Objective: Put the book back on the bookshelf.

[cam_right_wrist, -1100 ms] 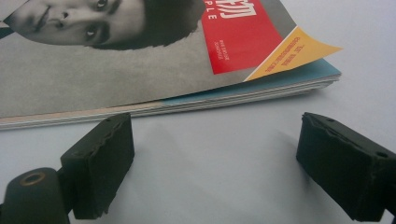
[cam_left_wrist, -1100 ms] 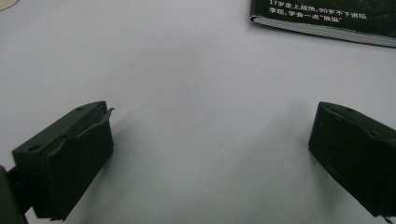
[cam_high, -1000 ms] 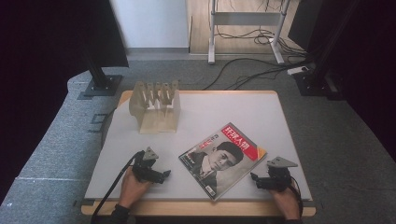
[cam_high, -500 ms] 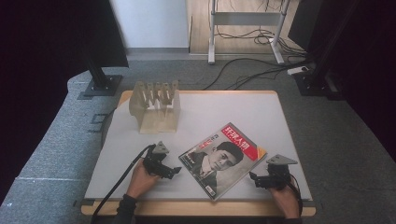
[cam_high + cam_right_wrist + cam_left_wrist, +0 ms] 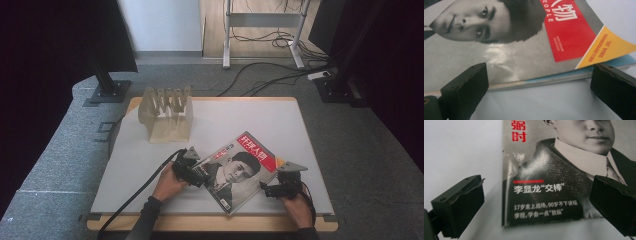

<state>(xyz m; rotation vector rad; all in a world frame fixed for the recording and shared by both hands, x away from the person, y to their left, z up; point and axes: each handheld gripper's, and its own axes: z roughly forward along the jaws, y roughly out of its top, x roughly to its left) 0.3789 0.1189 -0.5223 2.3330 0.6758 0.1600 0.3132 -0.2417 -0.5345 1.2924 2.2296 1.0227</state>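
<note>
High view: white table [image 5: 150,165], grey carpet [image 5: 60,150]

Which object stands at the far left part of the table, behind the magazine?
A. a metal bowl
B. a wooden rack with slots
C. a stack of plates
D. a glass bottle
B: the high view shows a pale wooden rack with upright dividers beyond the magazine.

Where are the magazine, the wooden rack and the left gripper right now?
magazine [image 5: 240,170], high view, middle of the cover.
wooden rack [image 5: 167,122], high view, front wall.
left gripper [image 5: 201,175], high view, between its fingertips at the magazine's left edge.
</note>
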